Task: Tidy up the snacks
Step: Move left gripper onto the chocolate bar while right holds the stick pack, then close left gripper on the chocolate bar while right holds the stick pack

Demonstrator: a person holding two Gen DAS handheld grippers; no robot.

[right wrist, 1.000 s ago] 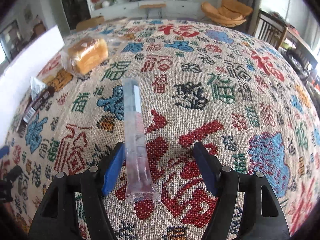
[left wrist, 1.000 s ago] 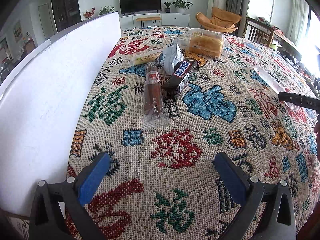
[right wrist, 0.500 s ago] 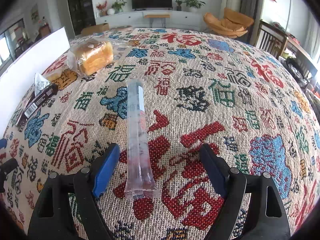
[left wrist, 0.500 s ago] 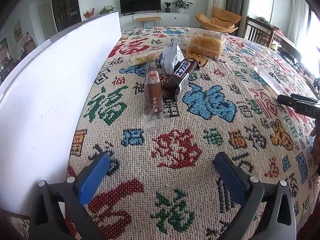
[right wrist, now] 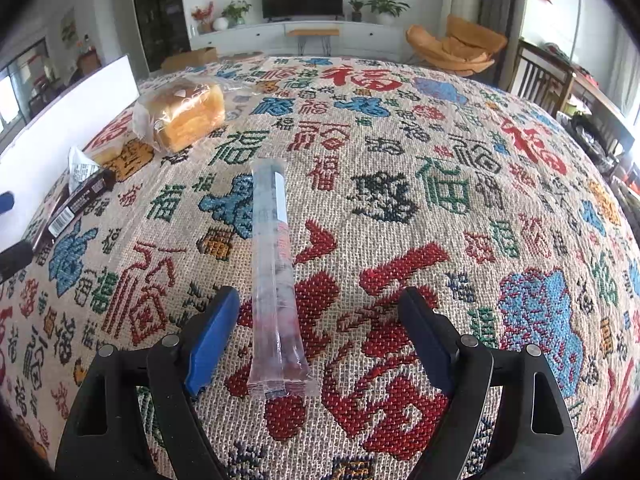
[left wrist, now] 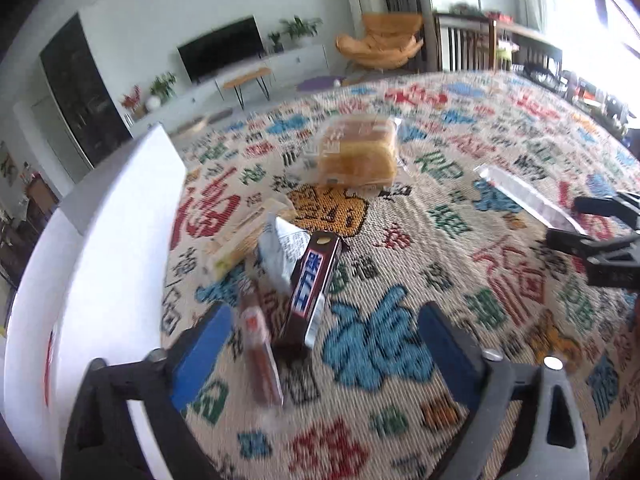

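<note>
My left gripper (left wrist: 324, 348) hovers over a cluster of snacks beside the white board, its jaws closing. A thin brown sausage stick (left wrist: 260, 360) and the lower end of a dark chocolate bar (left wrist: 312, 292) lie between its fingers, and neither pad touches them. A white packet (left wrist: 280, 252), a pale yellow bar (left wrist: 240, 240) and a bagged bread loaf (left wrist: 356, 152) lie further back. My right gripper (right wrist: 318, 340) stands open over a long clear packet (right wrist: 276, 272), which lies on the cloth nearer the left finger. The left view is blurred.
A patterned woven cloth (right wrist: 440, 200) covers the table. A white board (left wrist: 100, 260) stands along its left side. The right gripper (left wrist: 592, 232) shows at the right of the left view. Chairs and a TV cabinet stand beyond the far edge.
My left gripper has moved forward to the snack cluster and its jaws have narrowed; the sausage stick and chocolate bar now lie between its fingers. The right gripper's jaws widened a little; the clear packet stays put.
</note>
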